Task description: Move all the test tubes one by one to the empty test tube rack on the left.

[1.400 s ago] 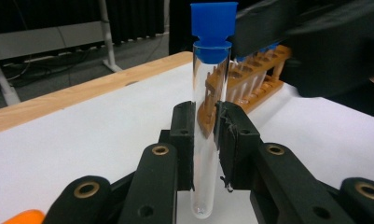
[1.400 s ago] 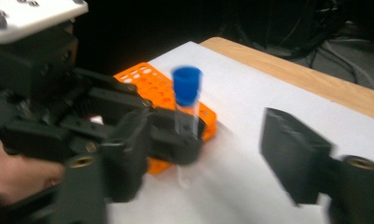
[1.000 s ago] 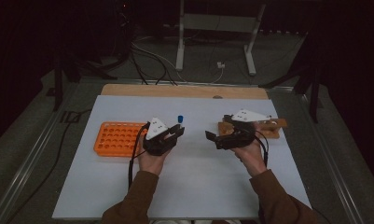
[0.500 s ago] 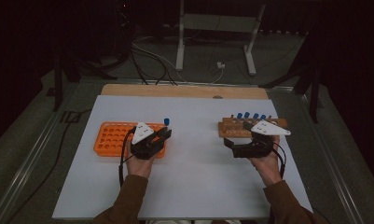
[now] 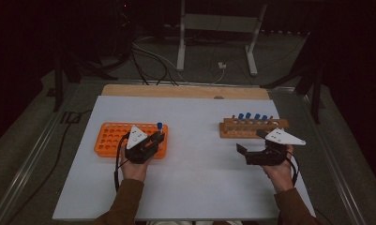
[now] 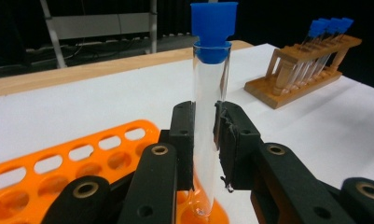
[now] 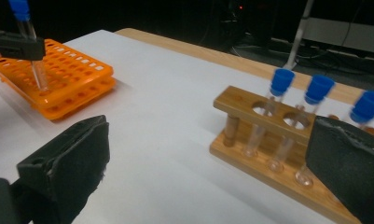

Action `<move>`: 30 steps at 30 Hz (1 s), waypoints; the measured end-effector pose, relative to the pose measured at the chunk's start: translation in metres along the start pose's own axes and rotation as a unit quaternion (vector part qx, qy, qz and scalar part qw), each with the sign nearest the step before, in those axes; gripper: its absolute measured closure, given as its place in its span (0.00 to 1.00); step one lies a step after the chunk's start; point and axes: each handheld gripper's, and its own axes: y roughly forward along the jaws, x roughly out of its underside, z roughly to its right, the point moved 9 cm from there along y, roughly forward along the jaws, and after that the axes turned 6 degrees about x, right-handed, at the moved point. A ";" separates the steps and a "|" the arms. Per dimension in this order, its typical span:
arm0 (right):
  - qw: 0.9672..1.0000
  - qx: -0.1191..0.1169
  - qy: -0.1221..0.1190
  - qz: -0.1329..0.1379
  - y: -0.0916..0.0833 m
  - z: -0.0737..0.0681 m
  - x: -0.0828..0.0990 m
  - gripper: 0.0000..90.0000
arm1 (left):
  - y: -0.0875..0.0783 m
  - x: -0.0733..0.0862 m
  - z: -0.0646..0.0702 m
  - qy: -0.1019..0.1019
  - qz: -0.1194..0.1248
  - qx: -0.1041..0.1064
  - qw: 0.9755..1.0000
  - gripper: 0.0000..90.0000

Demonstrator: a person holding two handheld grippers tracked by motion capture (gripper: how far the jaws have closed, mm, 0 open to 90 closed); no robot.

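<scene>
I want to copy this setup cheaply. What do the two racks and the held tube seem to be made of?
Orange rack: likely moulded plastic, even bright colour and smooth rounded holes. Brown rack: looks like varnished wood, with grain and turned posts. Tube in the left gripper: clear glass or hard plastic, can't tell which; its blue cap looks like matte plastic.

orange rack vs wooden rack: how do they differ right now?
The orange rack is a flat plastic grid of many holes; the wooden rack is one raised row. The wooden rack holds several blue-capped tubes; the orange rack gets only the tube clamped by the left gripper, its tip in a corner hole. Both sit on the white mat.
</scene>
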 end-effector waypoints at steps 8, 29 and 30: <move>1.000 0.005 0.007 -0.003 -0.006 0.007 0.008 0.00 | 0.000 0.021 -0.001 0.003 -0.041 -0.012 0.999 0.86; 1.000 0.008 0.014 -0.006 -0.008 0.012 0.015 0.00 | 0.004 0.039 0.003 0.020 -0.091 -0.027 0.995 0.75; 1.000 0.008 0.014 -0.006 -0.008 0.012 0.016 0.00 | 0.004 0.037 0.003 0.021 -0.086 -0.027 0.996 0.72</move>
